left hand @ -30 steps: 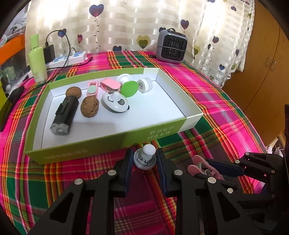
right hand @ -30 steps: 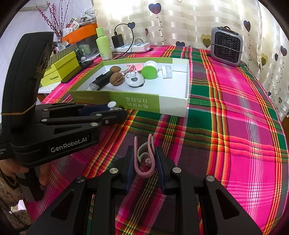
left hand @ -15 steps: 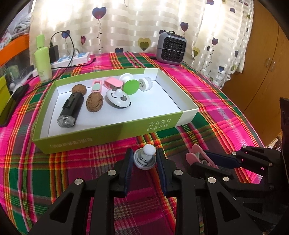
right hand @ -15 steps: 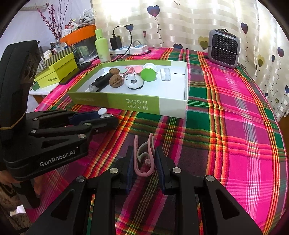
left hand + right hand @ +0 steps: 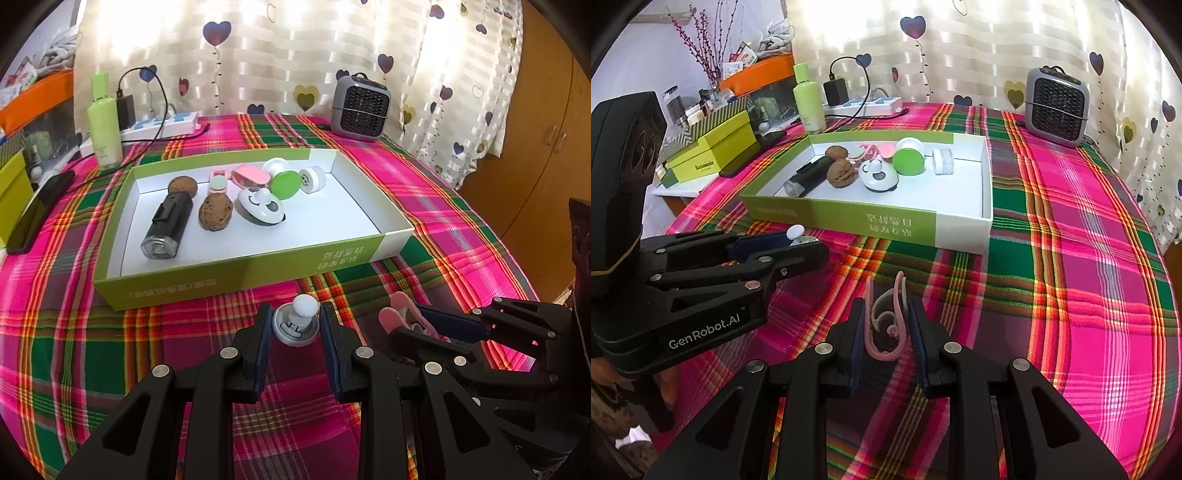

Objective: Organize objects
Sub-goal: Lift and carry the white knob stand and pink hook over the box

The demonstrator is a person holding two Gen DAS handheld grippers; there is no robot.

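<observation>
The left gripper (image 5: 295,325) is clamped on a small grey disc with a white knob (image 5: 296,324), held above the plaid tablecloth (image 5: 55,350) just short of the green-and-white box (image 5: 229,273). The right gripper (image 5: 886,325) is clamped on a pink ear hook (image 5: 886,325), also over the cloth, well short of the box. A second ago both grips looked the same, with the same two things pinched; in the left view the box now sits a little farther off and higher in the picture, and more cloth shows before it.

Inside the box lie two walnuts (image 5: 216,216), one black flashlight (image 5: 168,229), one white panda-faced gadget (image 5: 260,206), one green round disc (image 5: 284,184), one white ribbed cap (image 5: 312,179), and two pink cases (image 5: 249,175) at the back.

Beyond the box stand one green bottle (image 5: 103,125), one power strip (image 5: 162,125) and one grey heater (image 5: 360,107).
</observation>
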